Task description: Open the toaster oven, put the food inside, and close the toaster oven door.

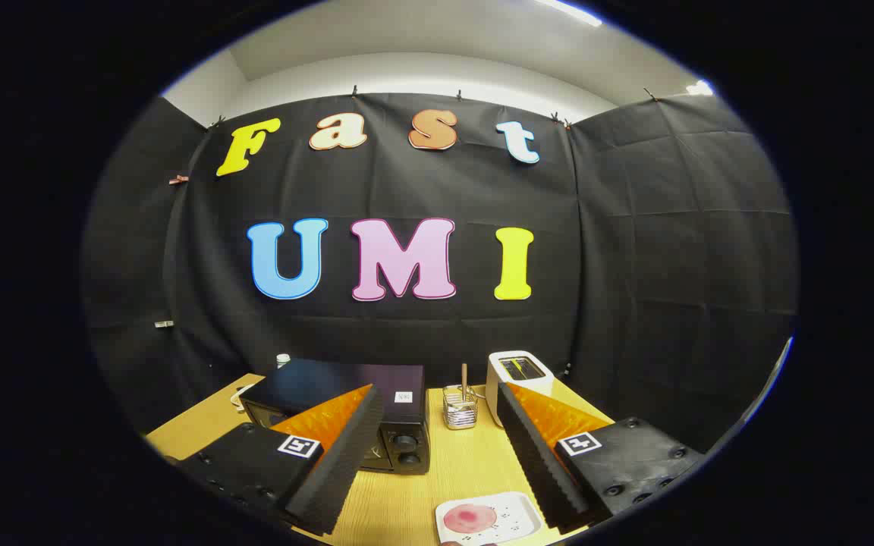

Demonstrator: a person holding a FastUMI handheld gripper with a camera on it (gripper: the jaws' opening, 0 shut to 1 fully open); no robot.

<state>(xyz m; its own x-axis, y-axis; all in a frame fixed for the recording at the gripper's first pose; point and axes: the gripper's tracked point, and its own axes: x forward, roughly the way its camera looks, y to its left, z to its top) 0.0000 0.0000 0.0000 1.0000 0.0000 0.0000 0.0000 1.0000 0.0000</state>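
A black toaster oven (346,406) stands on the wooden table (437,470), partly behind my left finger, with its knobs (405,449) facing me and its door shut. A pink round piece of food (470,519) lies on a small white tray (517,512) close below the fingers, near the right one. My gripper (437,447) hovers above the table, open wide, with nothing between its fingers.
A white pop-up toaster (519,379) stands at the back right of the table. A clear glass holder with a stick (460,406) sits between it and the oven. A small white-capped bottle (283,360) stands behind the oven. Black cloth walls close the booth.
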